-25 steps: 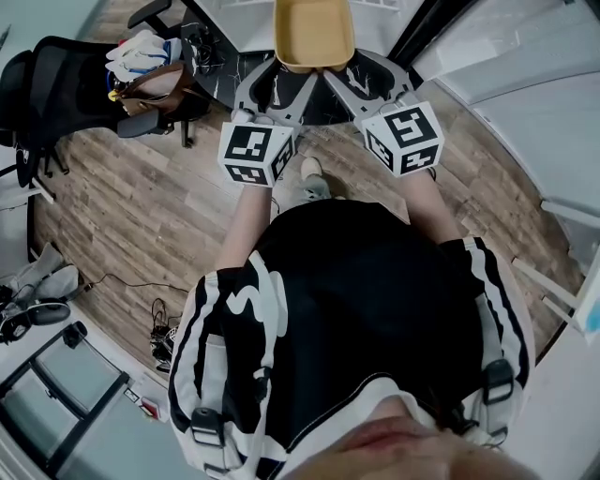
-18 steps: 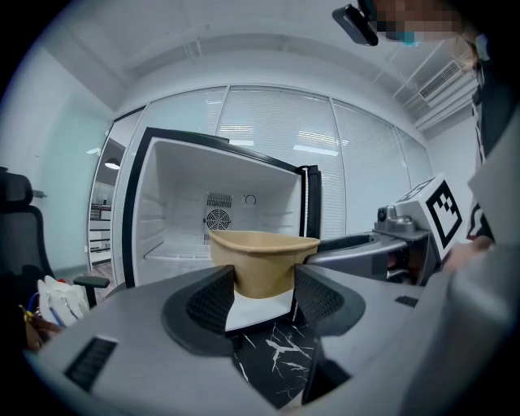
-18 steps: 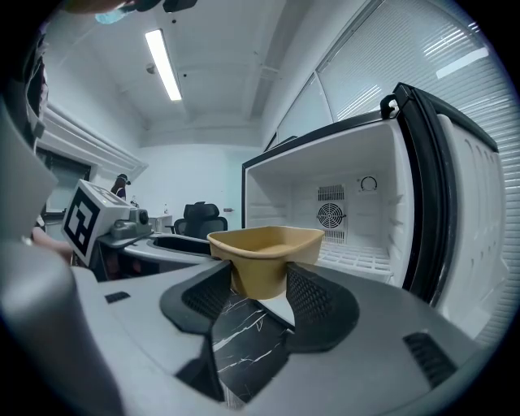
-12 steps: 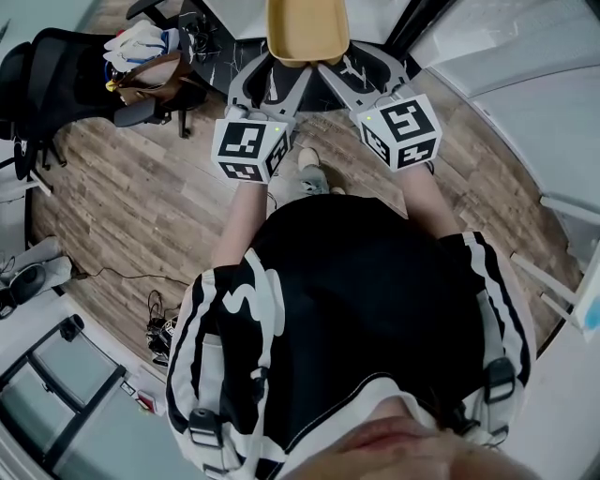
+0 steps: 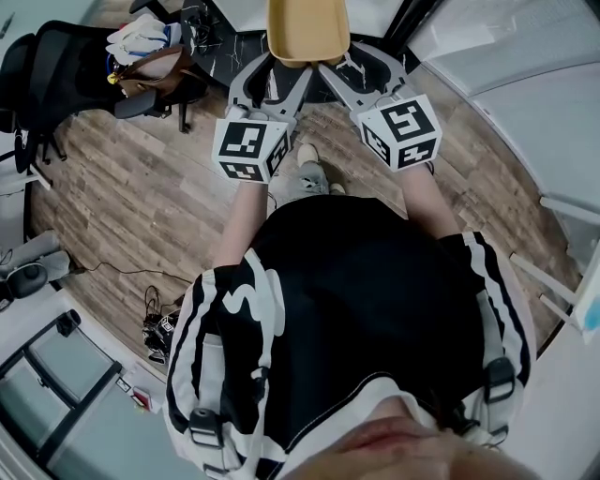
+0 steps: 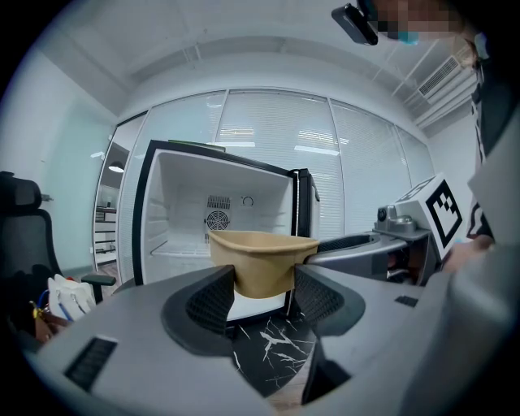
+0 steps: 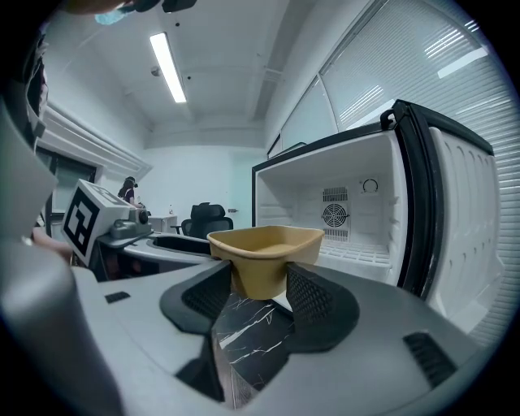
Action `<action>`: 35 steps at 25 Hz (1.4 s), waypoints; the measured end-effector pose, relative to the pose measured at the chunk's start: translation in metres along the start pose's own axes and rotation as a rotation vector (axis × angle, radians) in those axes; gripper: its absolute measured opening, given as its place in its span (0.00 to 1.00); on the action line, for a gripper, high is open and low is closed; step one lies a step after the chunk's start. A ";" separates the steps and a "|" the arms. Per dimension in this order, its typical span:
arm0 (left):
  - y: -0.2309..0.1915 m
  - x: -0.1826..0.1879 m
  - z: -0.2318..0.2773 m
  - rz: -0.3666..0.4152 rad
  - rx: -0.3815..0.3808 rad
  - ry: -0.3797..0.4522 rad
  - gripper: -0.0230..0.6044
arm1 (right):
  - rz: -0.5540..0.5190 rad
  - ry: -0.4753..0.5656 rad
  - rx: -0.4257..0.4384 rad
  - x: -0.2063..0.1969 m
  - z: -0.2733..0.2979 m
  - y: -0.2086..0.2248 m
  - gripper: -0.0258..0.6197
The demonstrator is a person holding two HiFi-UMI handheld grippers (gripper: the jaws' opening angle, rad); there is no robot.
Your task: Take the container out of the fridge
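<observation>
A tan, shallow container (image 5: 307,28) hangs in the air in front of the open fridge (image 6: 203,211), held from both sides. My left gripper (image 5: 274,73) is shut on its left end, and my right gripper (image 5: 349,69) is shut on its right end. In the left gripper view the container (image 6: 264,260) sits pinched between the dark ribbed pads of the left gripper (image 6: 262,296). The right gripper view shows the same hold: the container (image 7: 264,256) is clamped in the right gripper (image 7: 258,292). The container looks empty. Behind it the fridge (image 7: 349,219) shows white, bare shelves.
The fridge door (image 7: 463,219) stands open at the right. A black marbled slab (image 6: 268,349) lies on the floor below the container. An office chair (image 5: 56,75) with a bag and clothes (image 5: 145,61) stands at the left. Cables (image 5: 159,323) lie on the wooden floor.
Both grippers and the container have shifted slightly up and left in the head view, away from the body. In the last half second they barely move.
</observation>
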State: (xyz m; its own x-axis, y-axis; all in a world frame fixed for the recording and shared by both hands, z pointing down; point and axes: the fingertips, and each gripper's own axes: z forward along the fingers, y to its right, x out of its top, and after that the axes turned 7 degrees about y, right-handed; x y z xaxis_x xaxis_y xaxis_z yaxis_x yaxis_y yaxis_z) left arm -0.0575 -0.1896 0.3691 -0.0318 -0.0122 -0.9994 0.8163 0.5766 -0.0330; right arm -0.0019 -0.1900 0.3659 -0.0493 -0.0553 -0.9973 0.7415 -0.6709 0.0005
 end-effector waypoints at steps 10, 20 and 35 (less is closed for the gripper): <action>0.017 -0.007 -0.015 -0.006 0.004 -0.001 0.41 | 0.006 -0.005 0.002 -0.009 -0.019 -0.011 0.37; 0.027 -0.009 -0.032 -0.005 0.011 0.000 0.41 | 0.006 -0.006 0.009 -0.011 -0.033 -0.025 0.37; 0.043 -0.009 -0.047 0.001 0.021 0.009 0.41 | -0.004 0.001 0.019 -0.011 -0.051 -0.036 0.37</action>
State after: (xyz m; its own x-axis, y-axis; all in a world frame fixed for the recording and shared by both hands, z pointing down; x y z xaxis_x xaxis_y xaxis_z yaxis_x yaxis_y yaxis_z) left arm -0.0497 -0.1264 0.3767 -0.0363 -0.0042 -0.9993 0.8281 0.5597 -0.0324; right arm 0.0059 -0.1278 0.3735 -0.0516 -0.0513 -0.9974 0.7288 -0.6847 -0.0025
